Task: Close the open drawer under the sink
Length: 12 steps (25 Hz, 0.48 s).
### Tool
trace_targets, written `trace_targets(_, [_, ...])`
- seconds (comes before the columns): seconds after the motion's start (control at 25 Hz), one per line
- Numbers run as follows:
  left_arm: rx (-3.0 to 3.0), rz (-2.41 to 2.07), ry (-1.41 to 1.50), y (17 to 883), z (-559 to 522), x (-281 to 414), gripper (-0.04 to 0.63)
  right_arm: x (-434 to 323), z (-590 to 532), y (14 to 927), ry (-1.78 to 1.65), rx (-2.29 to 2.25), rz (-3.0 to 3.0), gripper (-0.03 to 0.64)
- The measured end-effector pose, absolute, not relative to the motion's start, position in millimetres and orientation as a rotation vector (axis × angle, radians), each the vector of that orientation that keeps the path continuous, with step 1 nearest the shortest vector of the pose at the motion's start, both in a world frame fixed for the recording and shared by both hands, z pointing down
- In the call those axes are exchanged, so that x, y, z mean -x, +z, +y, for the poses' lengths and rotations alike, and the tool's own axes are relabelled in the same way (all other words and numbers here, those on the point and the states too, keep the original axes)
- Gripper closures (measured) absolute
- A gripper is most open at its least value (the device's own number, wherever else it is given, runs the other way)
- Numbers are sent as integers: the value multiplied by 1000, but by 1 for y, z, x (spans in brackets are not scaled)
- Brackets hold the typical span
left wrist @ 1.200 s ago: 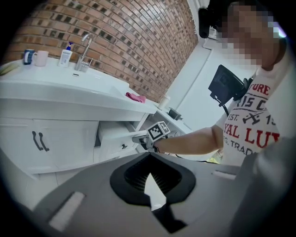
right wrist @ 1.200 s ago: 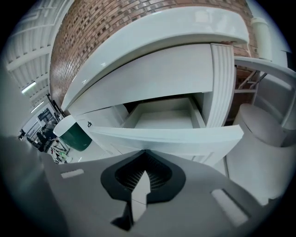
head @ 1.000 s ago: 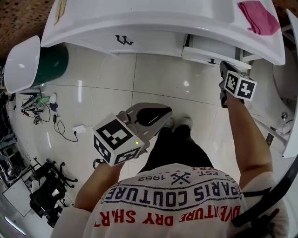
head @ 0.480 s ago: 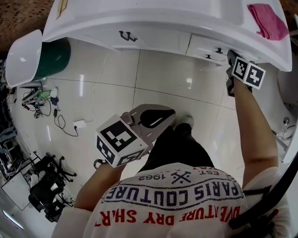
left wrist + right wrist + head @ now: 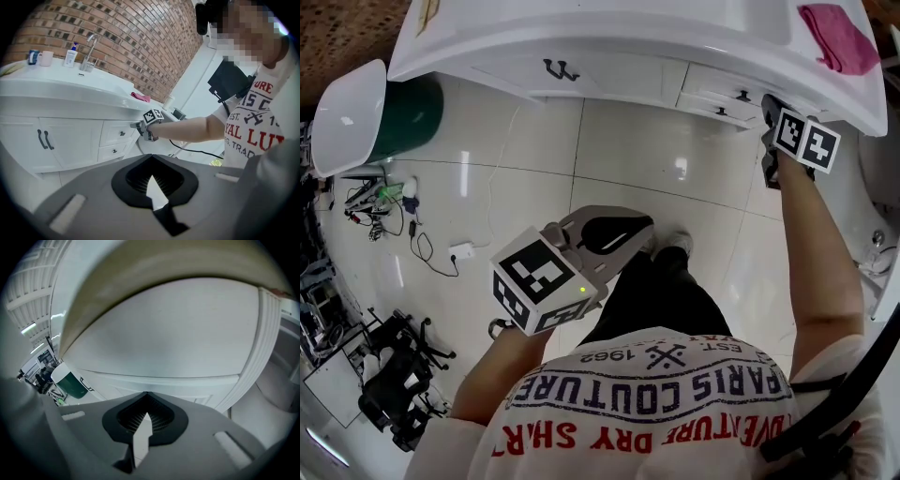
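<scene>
— White cabinet (image 5: pixel 609 80) fronts are filling the far side. Where is the drawer sitting?
— The drawer (image 5: pixel 720 86) is sitting far right under the counter (image 5: pixel 581 28), its front lying about level with the cabinet face. The right gripper (image 5: pixel 767 111) is hovering just at its right end, jaws meeting on nothing; I cannot tell whether it is touching.
— And the other one?
— The left gripper (image 5: pixel 607 232) is hanging near, above the floor tiles (image 5: pixel 628 150), jaws likewise pressing together, empty.
— What is crowding around?
— A green bin (image 5: pixel 408 122) with a white lid (image 5: pixel 342 122) is standing far left, and cables (image 5: pixel 422 255) are trailing over the left floor. A pink cloth (image 5: pixel 836 37) is lying on the counter's right end, beyond the right gripper. Bare tiles are lying open between the person's shoes (image 5: pixel 675 246) and the cabinet.
— Anything in the bin?
— Its inside is not showing.
</scene>
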<state>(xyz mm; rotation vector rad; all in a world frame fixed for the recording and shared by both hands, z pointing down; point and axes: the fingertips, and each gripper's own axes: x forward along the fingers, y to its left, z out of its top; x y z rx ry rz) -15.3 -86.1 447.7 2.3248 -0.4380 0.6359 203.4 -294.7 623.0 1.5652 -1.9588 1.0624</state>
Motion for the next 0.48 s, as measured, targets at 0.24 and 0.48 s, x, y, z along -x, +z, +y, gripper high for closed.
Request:
trace_targets(0.24, [-2388,-408,597,421,-80,21,614,-149,-224,536,1089,-1331,-2266,609])
trace_targets(0.48, [-2456,-349,516,381,-64,24,614,-76,-98,439,1159,-1031,-2460,609])
